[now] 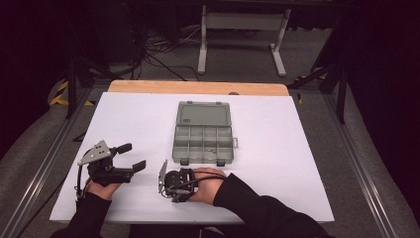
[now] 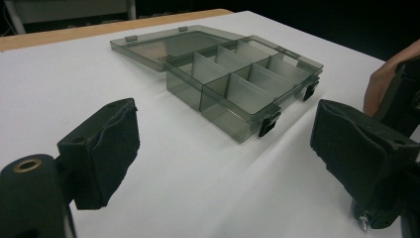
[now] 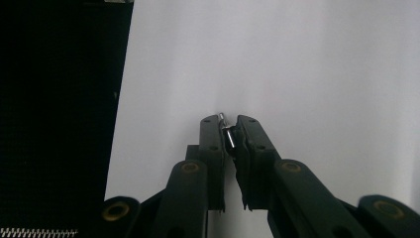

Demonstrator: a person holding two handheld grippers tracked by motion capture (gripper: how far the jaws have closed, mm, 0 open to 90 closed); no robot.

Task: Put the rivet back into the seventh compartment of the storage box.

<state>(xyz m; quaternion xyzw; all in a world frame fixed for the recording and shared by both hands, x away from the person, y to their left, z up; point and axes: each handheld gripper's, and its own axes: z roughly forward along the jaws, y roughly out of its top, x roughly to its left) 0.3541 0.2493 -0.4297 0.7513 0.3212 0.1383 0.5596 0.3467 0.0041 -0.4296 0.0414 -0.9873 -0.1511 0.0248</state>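
A smoky translucent organiser box (image 1: 182, 148) lies open in the middle of the white table, its lid (image 1: 203, 113) folded flat behind it. Its divided compartments (image 2: 247, 82) look almost empty, apart from a tiny item in one near cell. My right gripper (image 1: 173, 192) hangs low over the table just in front of the box, angled down. In the right gripper view its jaws (image 3: 229, 121) are shut on a small shiny metal screw (image 3: 229, 137), whose tip pokes out above the pads. My left gripper (image 1: 133, 156) rests further left, open and holding nothing (image 2: 225, 124).
The white table top (image 1: 277, 163) sits on a wooden board (image 1: 198, 88). Its near edge runs close beside the right gripper (image 3: 121, 99), with dark floor beyond. Past the table's far side are metal table legs (image 1: 202, 39) and cables on a grey floor.
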